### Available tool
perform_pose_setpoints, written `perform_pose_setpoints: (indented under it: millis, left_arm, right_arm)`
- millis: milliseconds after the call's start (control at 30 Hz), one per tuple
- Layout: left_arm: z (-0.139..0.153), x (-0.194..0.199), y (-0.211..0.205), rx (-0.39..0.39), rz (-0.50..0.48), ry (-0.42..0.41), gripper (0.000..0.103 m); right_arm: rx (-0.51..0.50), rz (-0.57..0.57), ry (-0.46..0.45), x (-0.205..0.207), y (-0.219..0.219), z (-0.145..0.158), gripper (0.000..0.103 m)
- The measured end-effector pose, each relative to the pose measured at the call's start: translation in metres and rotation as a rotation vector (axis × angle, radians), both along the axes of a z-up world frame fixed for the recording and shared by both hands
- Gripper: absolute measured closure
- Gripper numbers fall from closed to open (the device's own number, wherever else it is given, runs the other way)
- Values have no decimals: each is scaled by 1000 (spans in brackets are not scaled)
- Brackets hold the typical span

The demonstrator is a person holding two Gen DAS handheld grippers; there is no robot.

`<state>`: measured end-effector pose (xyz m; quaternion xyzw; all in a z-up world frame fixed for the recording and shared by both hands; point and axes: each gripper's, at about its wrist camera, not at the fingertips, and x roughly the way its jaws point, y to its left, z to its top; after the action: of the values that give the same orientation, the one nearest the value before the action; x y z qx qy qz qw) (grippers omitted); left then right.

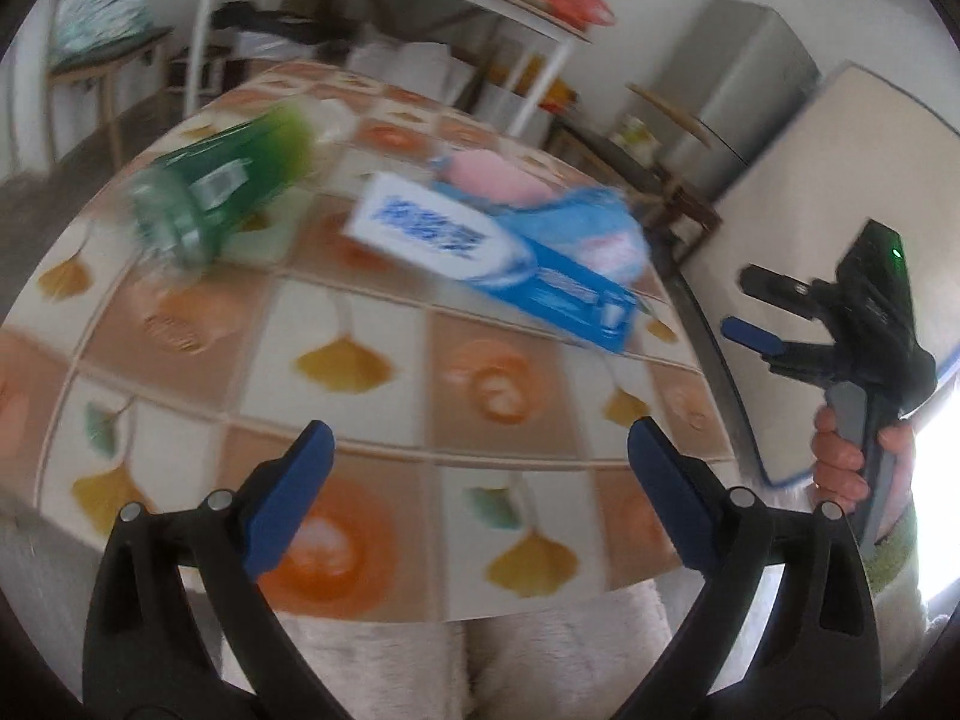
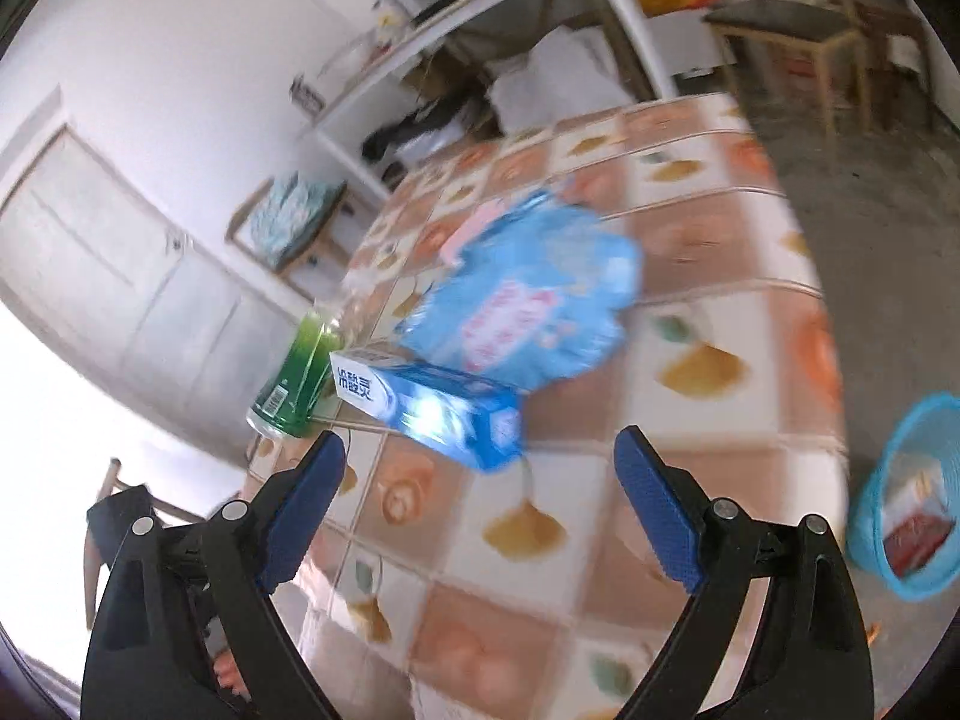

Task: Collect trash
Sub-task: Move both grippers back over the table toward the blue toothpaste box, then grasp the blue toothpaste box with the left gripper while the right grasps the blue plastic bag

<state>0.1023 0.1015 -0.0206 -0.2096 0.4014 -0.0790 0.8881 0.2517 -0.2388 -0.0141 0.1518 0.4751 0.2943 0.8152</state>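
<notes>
Blue toothpaste box [image 1: 498, 261] is lying on the tiled bench [image 1: 384, 420] between a green bottle [image 1: 222, 192] on its side and a crumpled blue bag [image 2: 528, 300]. Left gripper [image 1: 480, 498] and right gripper [image 2: 480, 504] are hovering spread wide, holding nothing. Blue basket [image 2: 900, 492] is sitting on the floor beside the bench.

We see a desk [image 1: 372, 324] tiled orange and white with yellow leaves, a green bottle [image 1: 222, 192], a blue-and-white box [image 1: 480, 252], a light blue packet [image 2: 528, 294] and a blue basket [image 2: 912, 480].
</notes>
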Motion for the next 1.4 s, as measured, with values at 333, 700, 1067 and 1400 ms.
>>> perform_pose_setpoints:
  millis: [333,700,1067,1400]
  left_arm:
    - [1,-12,28,-35,-16,-58,8]
    - [-10,4,52,-217,-42,-47,8]
    - [-12,2,66,-218,10,-8,9]
    - [-1,52,45,-139,9,48,9]
  right_arm:
    - [-77,203,121,9,75,-28,14]
    - [-34,233,71,-21,72,-2,14]
    - [190,359,277,11,102,-50,16]
    - [235,305,333,-32,66,-65,16]
